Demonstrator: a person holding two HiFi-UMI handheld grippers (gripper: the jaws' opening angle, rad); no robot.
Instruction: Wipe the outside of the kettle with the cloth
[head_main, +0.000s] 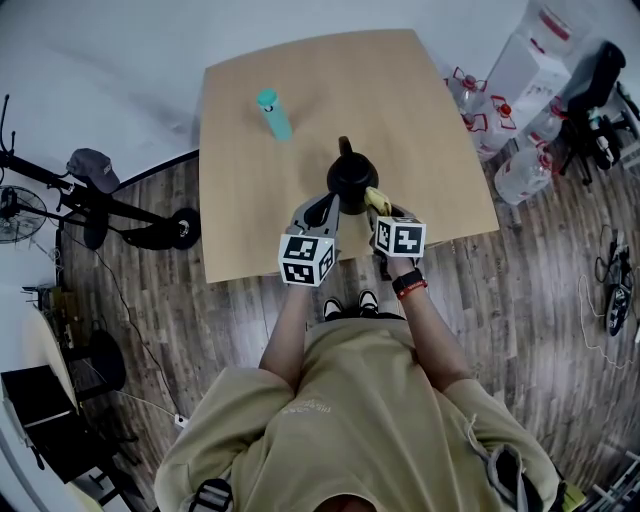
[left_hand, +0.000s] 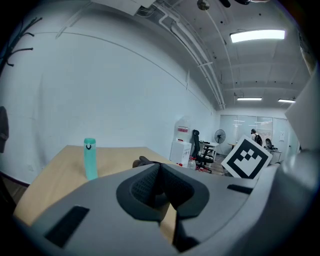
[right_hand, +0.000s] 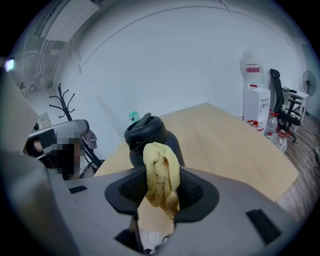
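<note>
A black kettle (head_main: 350, 178) with a top handle stands on the wooden table (head_main: 250, 230) near its front edge. In the right gripper view the kettle (right_hand: 150, 136) rises just behind the jaws. My right gripper (right_hand: 161, 189) is shut on a bunched yellow cloth (right_hand: 161, 172), which sits close to the kettle's right front side (head_main: 377, 200). My left gripper (left_hand: 159, 175) is shut with nothing in it, just left of the kettle (left_hand: 142, 161), whose top peeks over the jaws. In the head view both grippers (head_main: 325, 210) (head_main: 382, 212) flank the kettle's near side.
A teal bottle (head_main: 273, 113) stands upright farther back on the table, left of the kettle. Large water jugs (head_main: 520, 170) and an office chair (head_main: 600, 80) stand on the floor to the right. A scooter (head_main: 120, 215) lies on the left.
</note>
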